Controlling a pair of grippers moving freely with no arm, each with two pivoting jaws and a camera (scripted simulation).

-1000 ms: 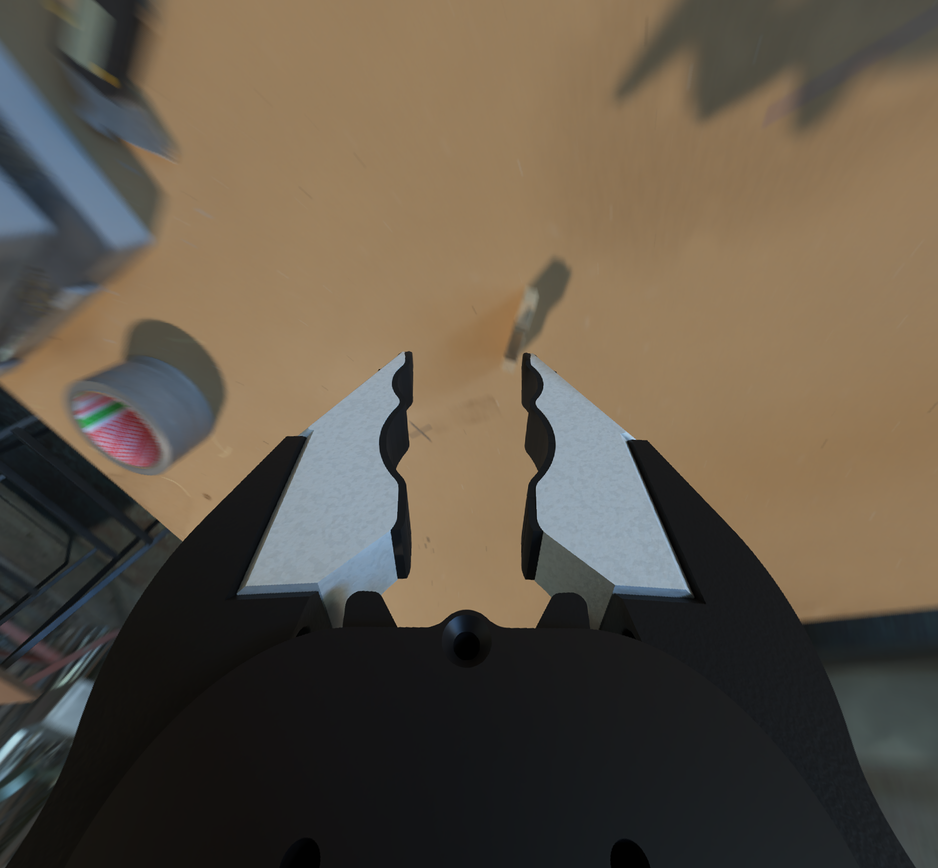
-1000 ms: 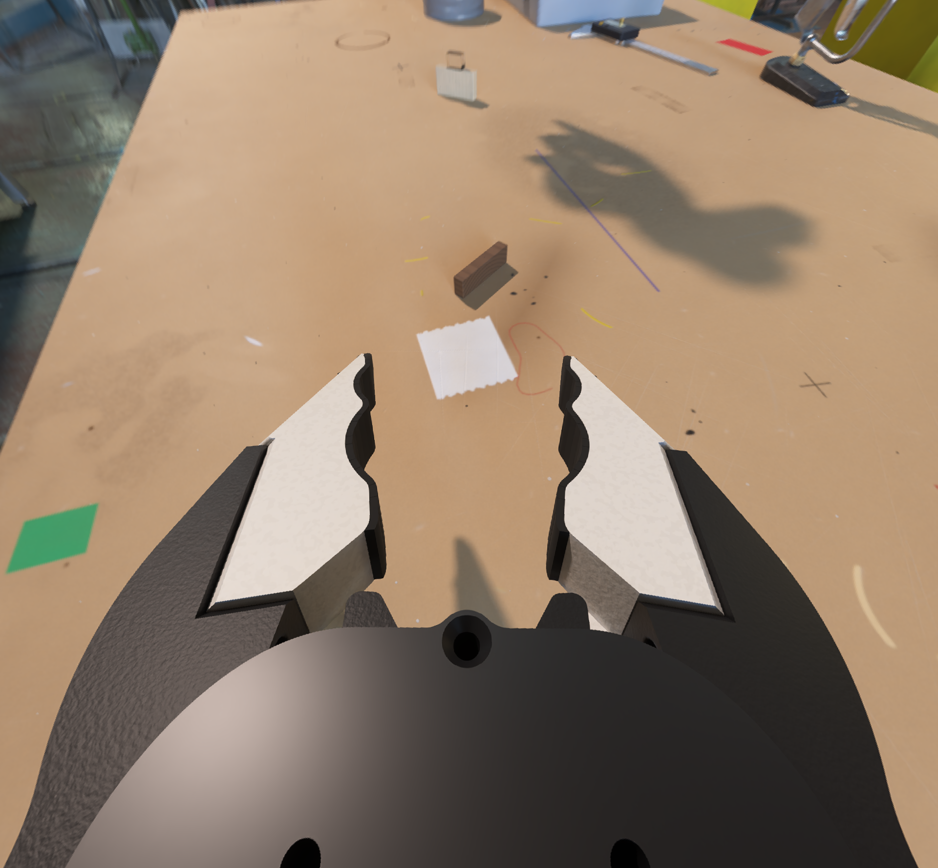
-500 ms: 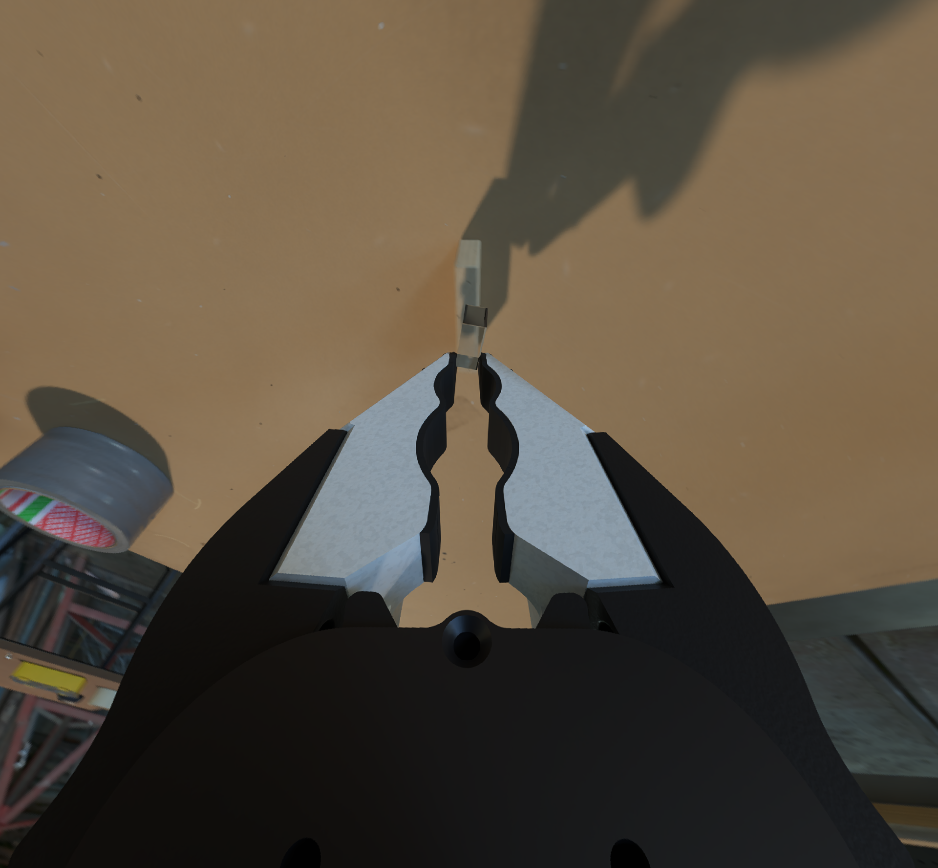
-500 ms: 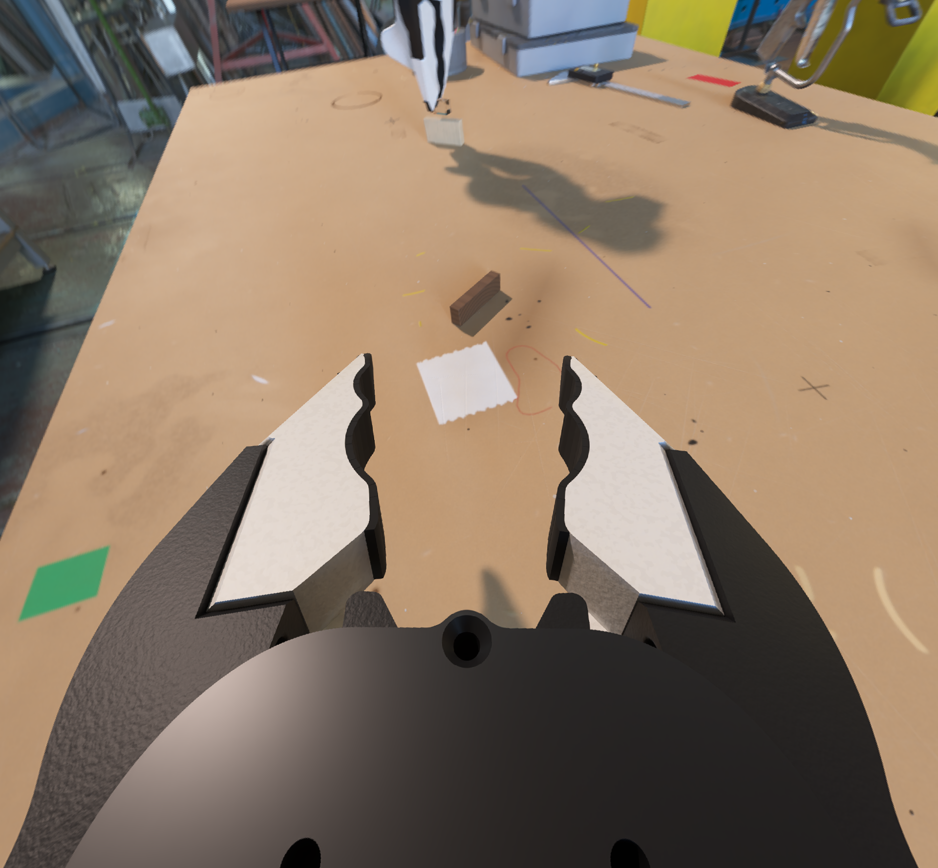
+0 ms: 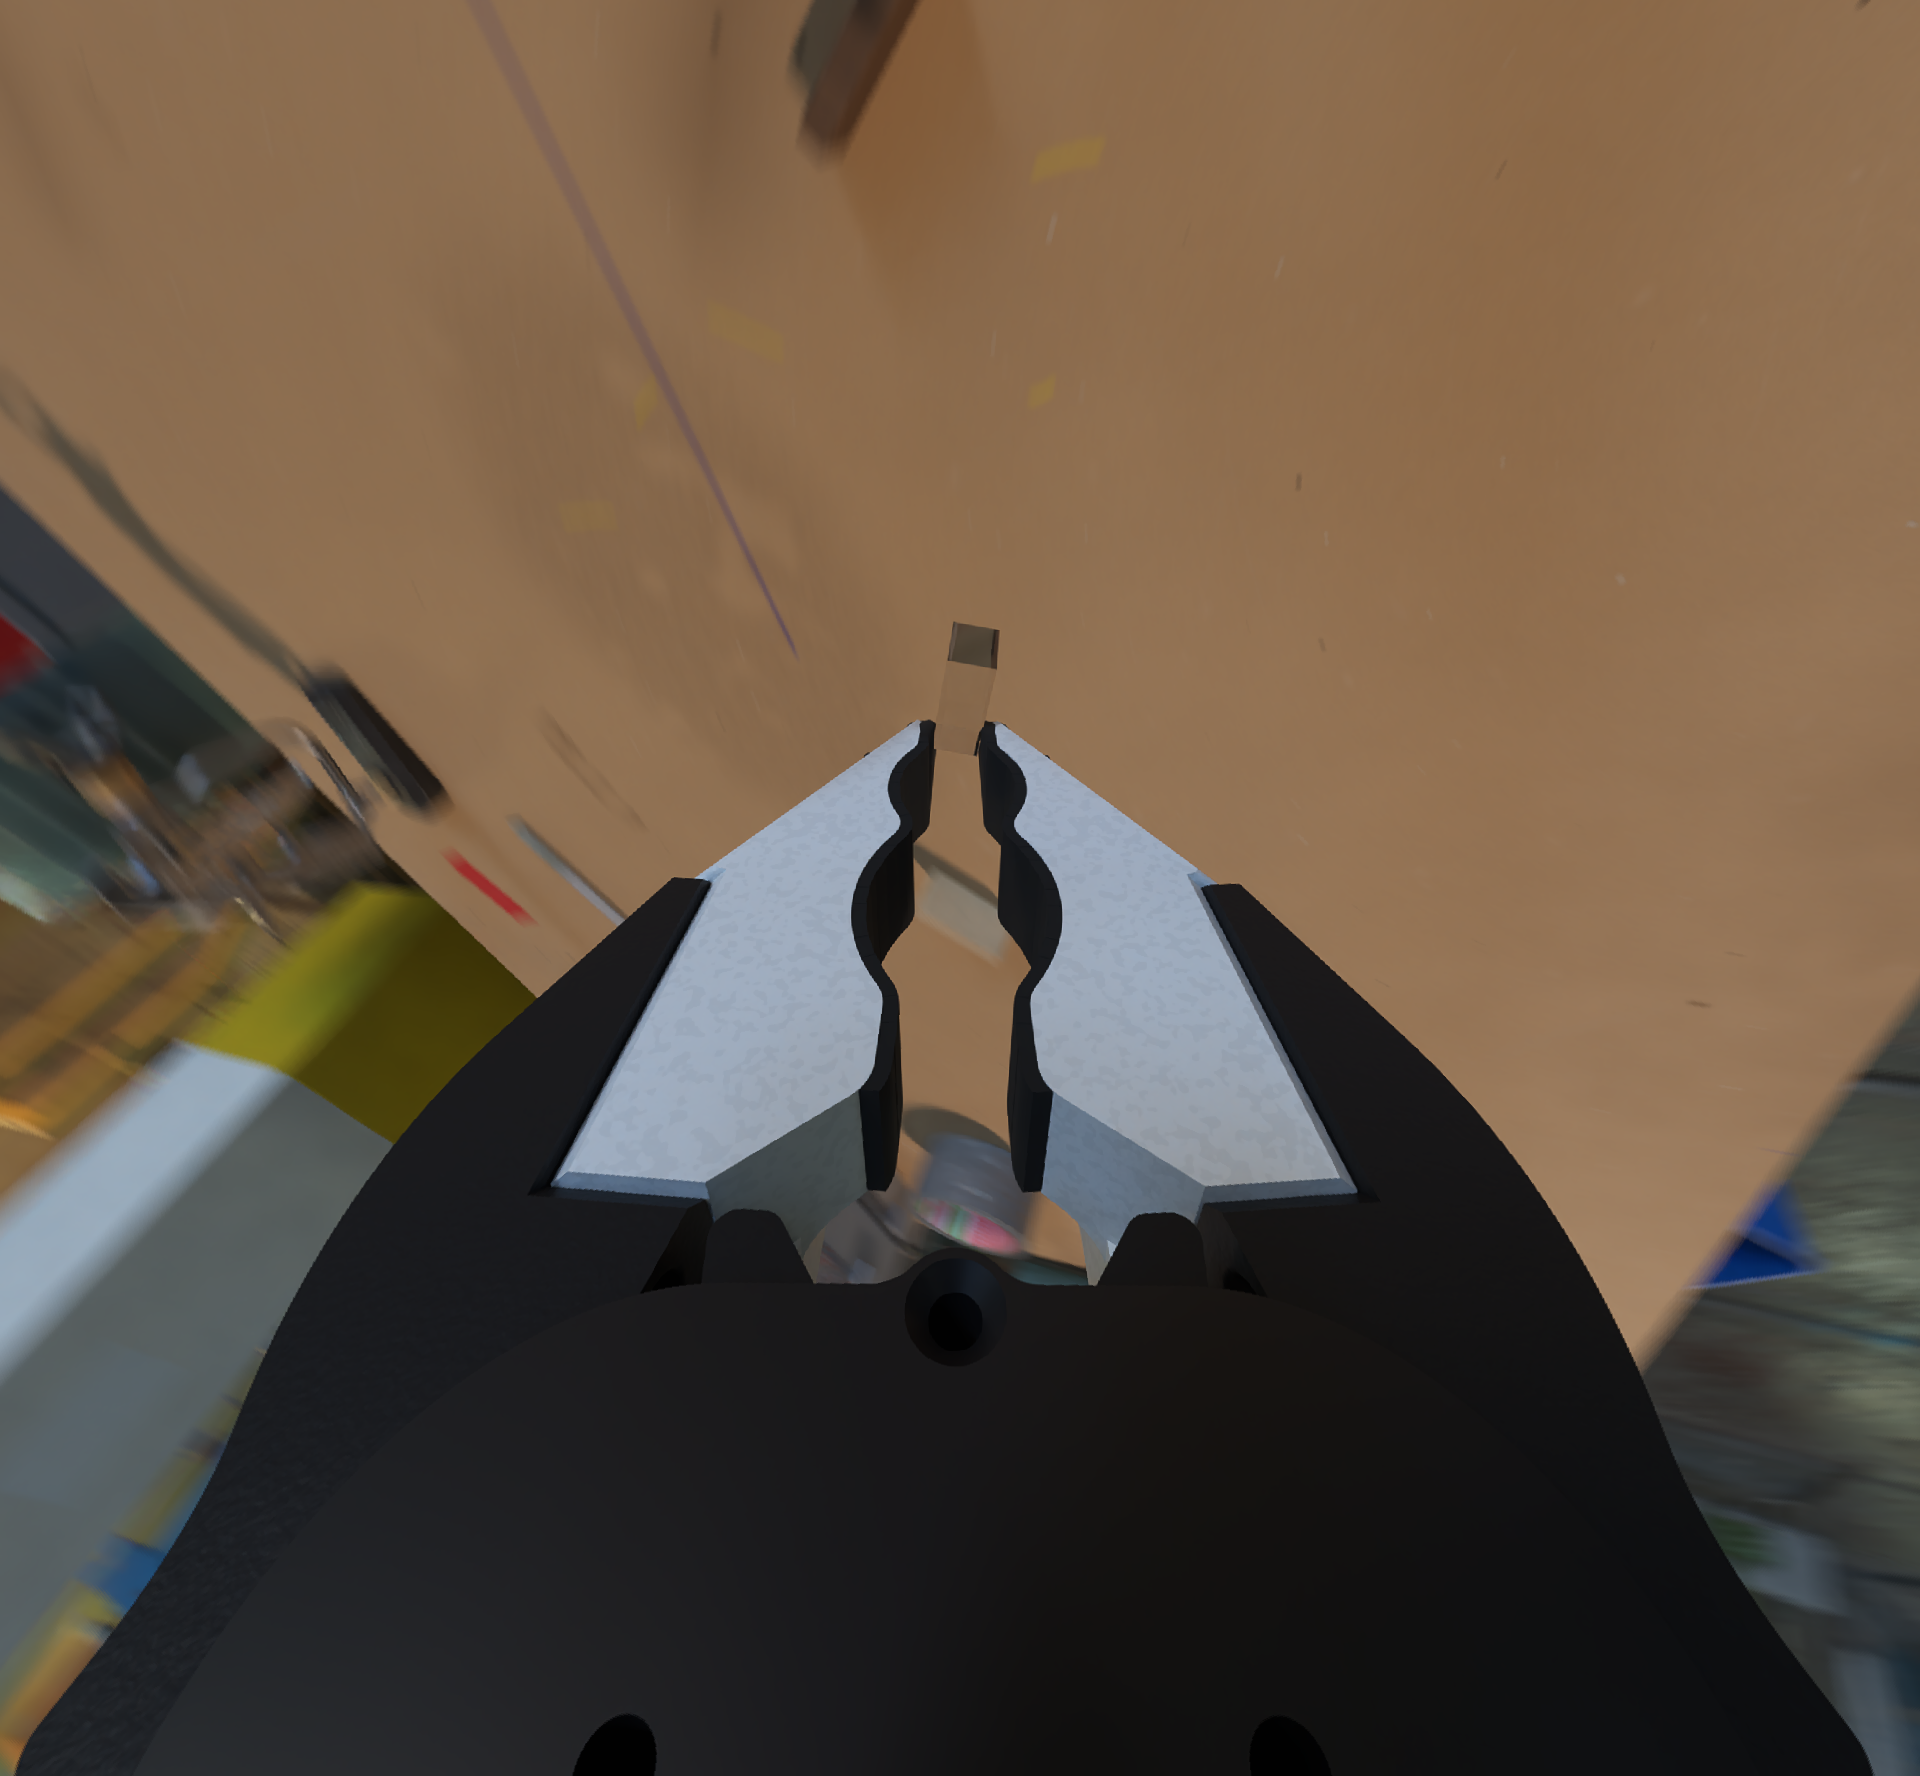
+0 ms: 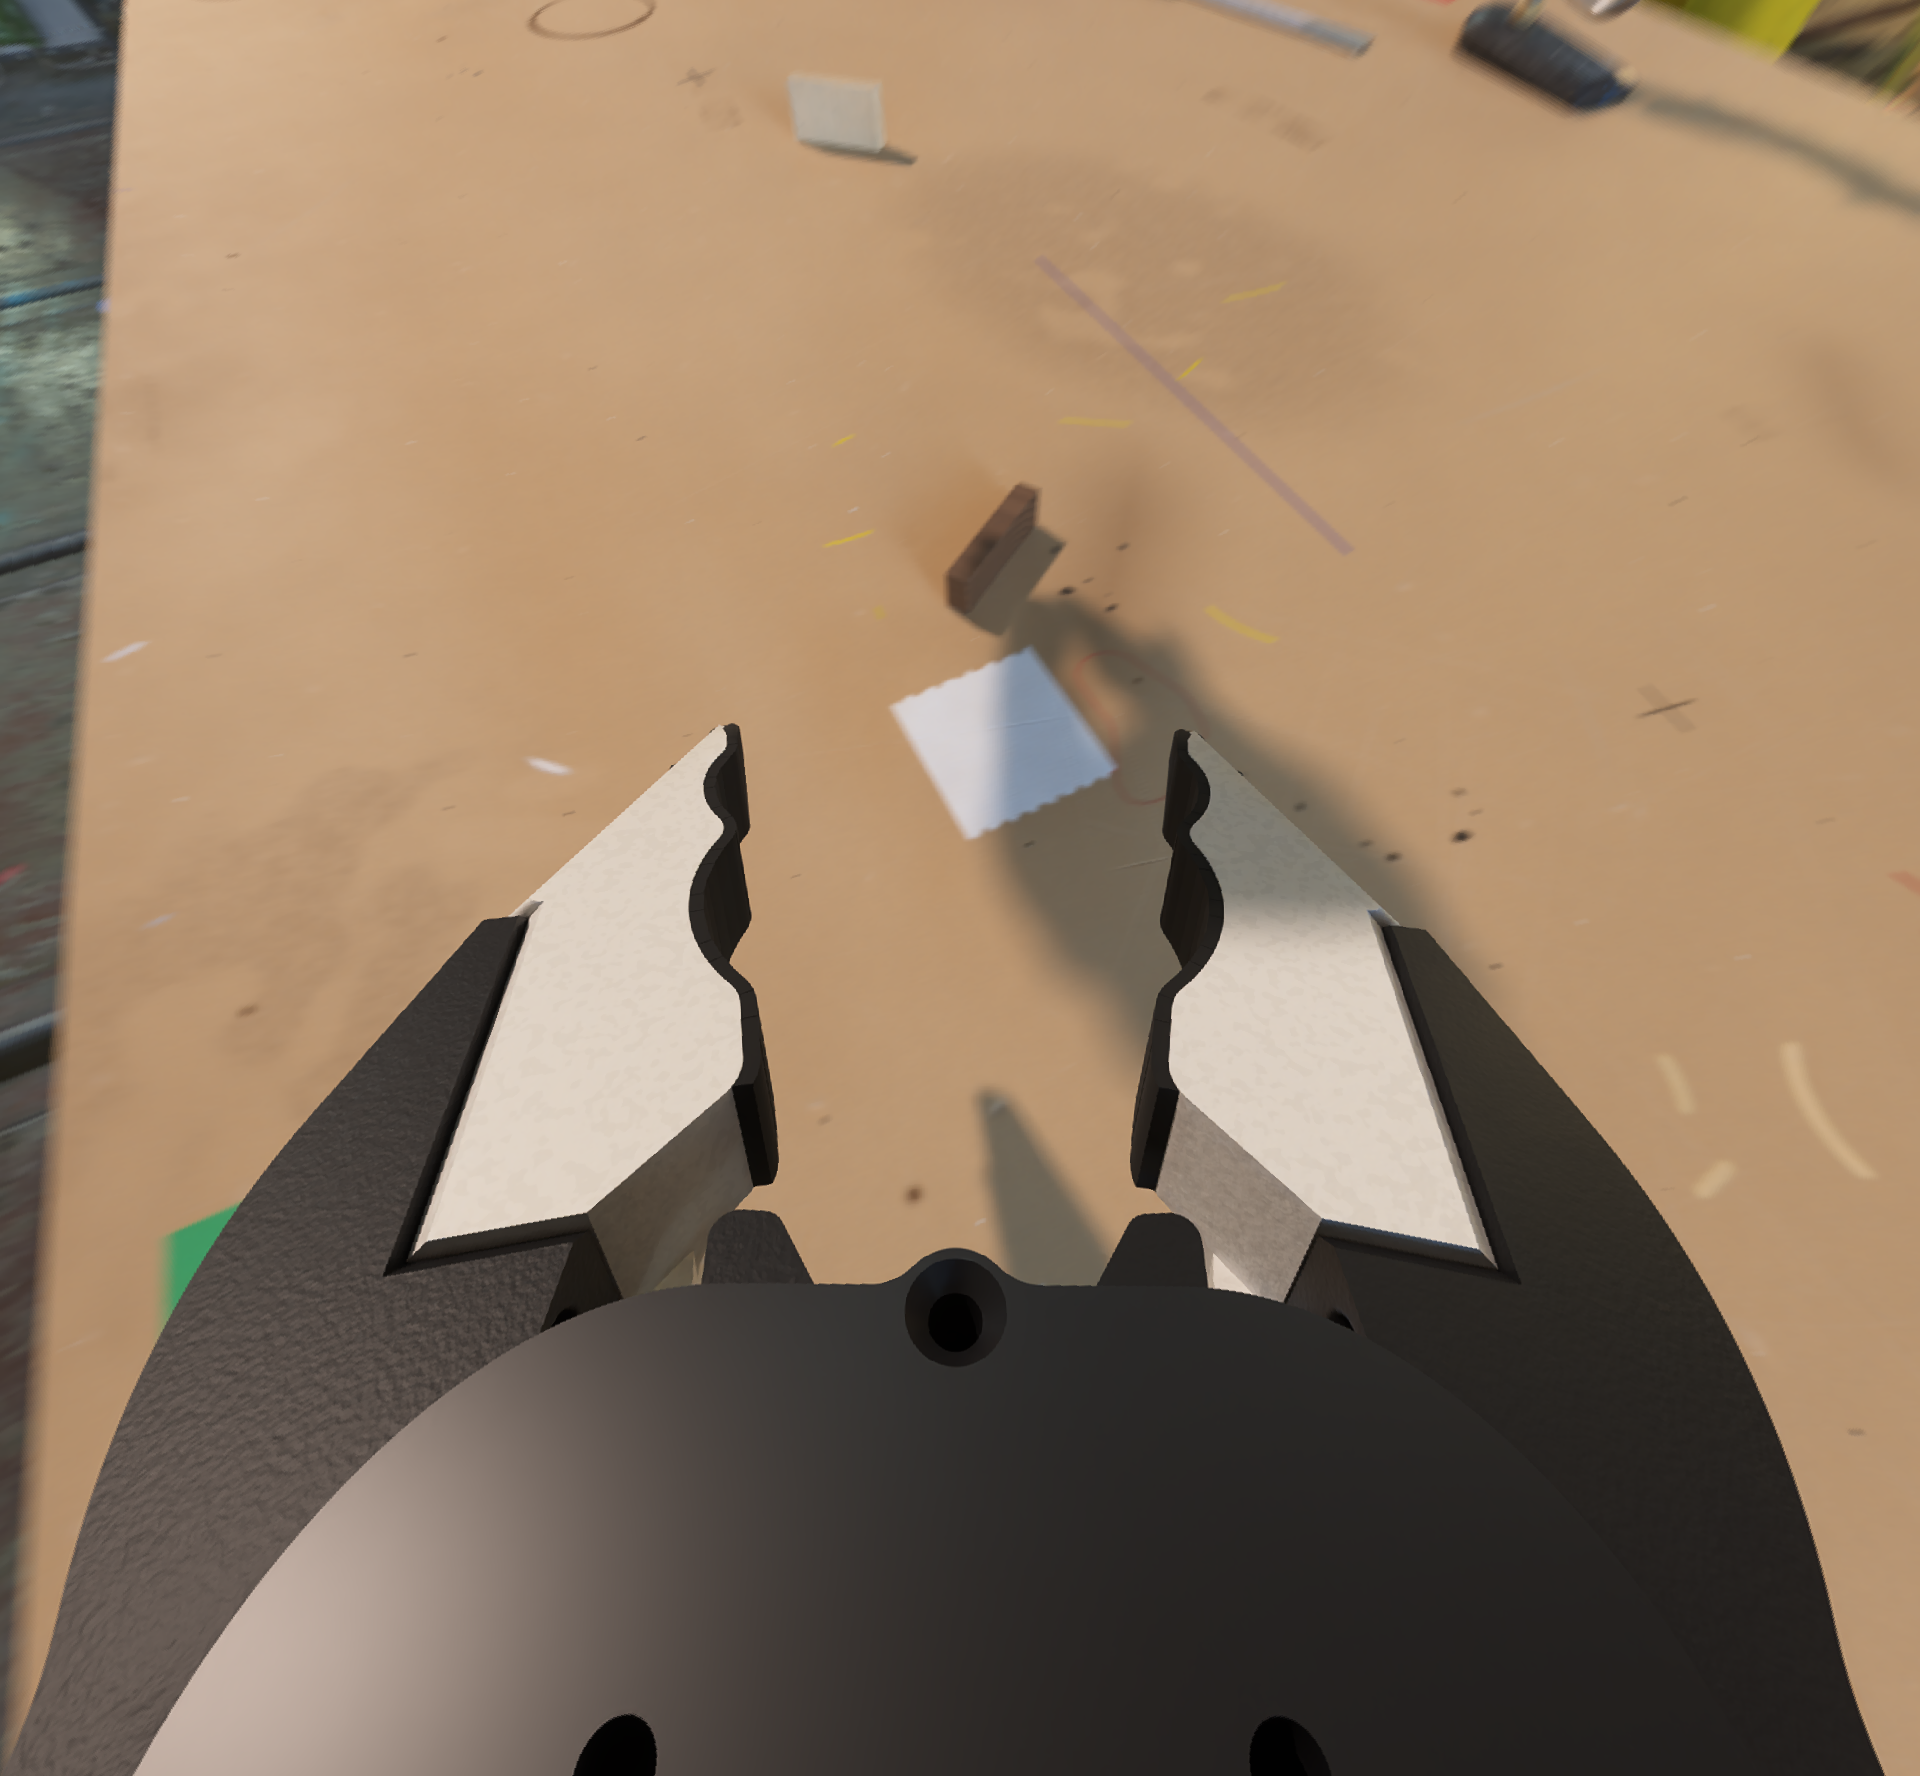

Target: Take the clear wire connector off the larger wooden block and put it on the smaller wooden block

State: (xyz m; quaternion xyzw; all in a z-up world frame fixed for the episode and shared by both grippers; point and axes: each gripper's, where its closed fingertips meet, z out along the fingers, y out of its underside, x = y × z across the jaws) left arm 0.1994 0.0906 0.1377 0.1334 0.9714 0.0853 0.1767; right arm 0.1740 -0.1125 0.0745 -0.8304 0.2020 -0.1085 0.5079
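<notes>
Pinching the clear wire connector [image 5: 966,696] by its near end, the left gripper [image 5: 956,737] carries it clear of the larger wooden block [image 6: 837,112], toward the smaller wooden block [image 5: 871,53]. Probably light, stiff and slick; only the fingertips hold it. Right gripper [image 6: 954,734] hangs wide, empty.

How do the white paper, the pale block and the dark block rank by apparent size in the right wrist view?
1. white paper
2. pale block, dark block: they look alike, and the pale one lies farther away, so I leave them unranked.
</notes>
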